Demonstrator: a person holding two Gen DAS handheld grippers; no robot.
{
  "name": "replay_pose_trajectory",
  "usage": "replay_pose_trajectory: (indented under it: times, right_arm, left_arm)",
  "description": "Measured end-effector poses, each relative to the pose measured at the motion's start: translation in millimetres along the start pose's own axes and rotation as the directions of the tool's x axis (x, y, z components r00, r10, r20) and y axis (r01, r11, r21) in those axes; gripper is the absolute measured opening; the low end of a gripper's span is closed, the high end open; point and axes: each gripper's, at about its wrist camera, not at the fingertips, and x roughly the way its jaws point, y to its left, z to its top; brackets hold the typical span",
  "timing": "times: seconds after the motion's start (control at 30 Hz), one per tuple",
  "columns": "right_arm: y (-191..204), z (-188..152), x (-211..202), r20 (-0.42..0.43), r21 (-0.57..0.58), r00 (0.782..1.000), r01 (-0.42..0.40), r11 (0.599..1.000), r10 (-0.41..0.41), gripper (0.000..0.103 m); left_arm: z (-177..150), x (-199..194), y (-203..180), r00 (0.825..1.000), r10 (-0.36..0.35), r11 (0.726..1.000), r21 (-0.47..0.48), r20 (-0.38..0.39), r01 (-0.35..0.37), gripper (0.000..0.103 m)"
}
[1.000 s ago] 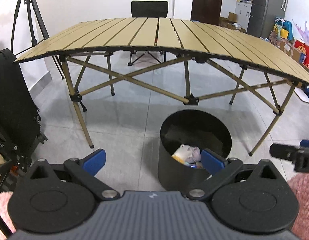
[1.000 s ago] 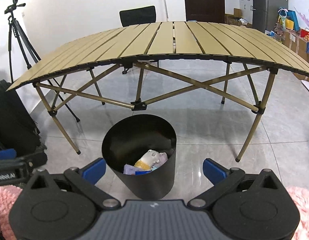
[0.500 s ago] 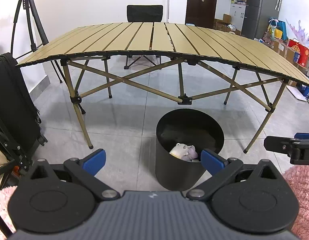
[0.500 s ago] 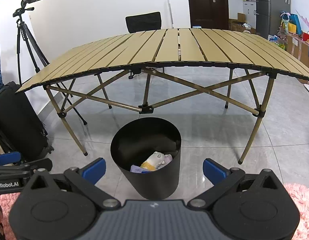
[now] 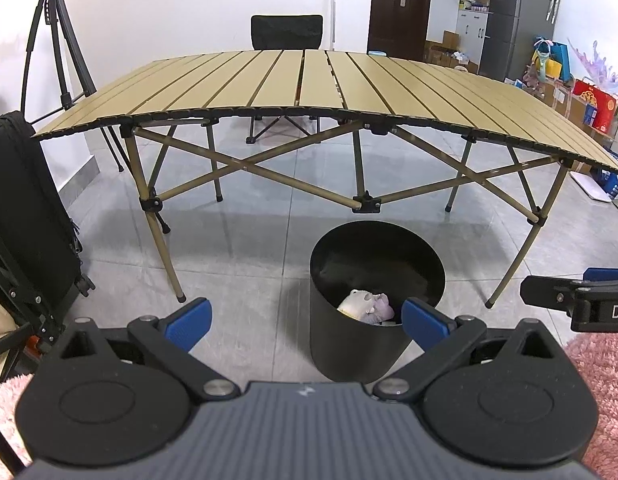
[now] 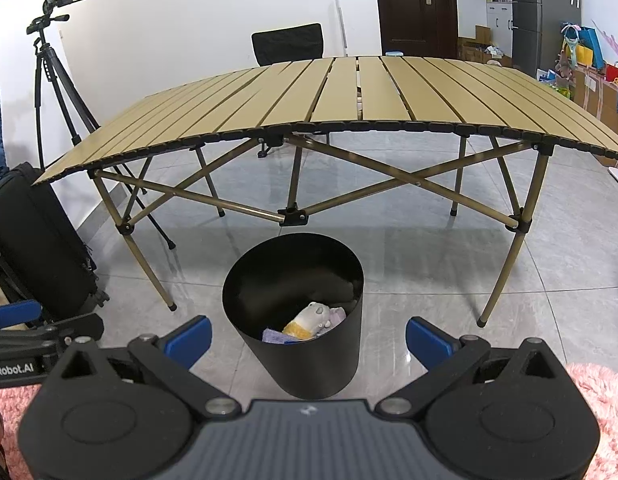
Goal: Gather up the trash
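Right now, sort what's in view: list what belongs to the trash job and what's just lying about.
Part of the job:
- black bin on the floor
- trash in the bin
- left gripper, open, holding nothing
- right gripper, open, holding nothing

Just lying about:
- folding table, nothing on its top
- black chair
- tripod
- black suitcase
- pink rug

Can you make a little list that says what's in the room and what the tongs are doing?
bin: black, on the floor in front of the table
in bin: trash, crumpled
table: tan slats, top bare
left tongs: open, holding nothing
right tongs: open, holding nothing
chair: black, behind table
tripod: left, by wall
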Motion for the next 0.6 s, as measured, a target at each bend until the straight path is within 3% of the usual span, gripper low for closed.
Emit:
replay_pose_trajectory:
  times: [0.6]
  right_arm:
    - [0.6, 0.3, 0.8, -0.001, 0.003, 1.0, 0.001, 1.0, -0.001, 0.103]
  left_arm:
    - [0.8, 1.4, 2.5, 1.0, -0.024, 1.0, -0.016, 0.013, 0.024, 0.103]
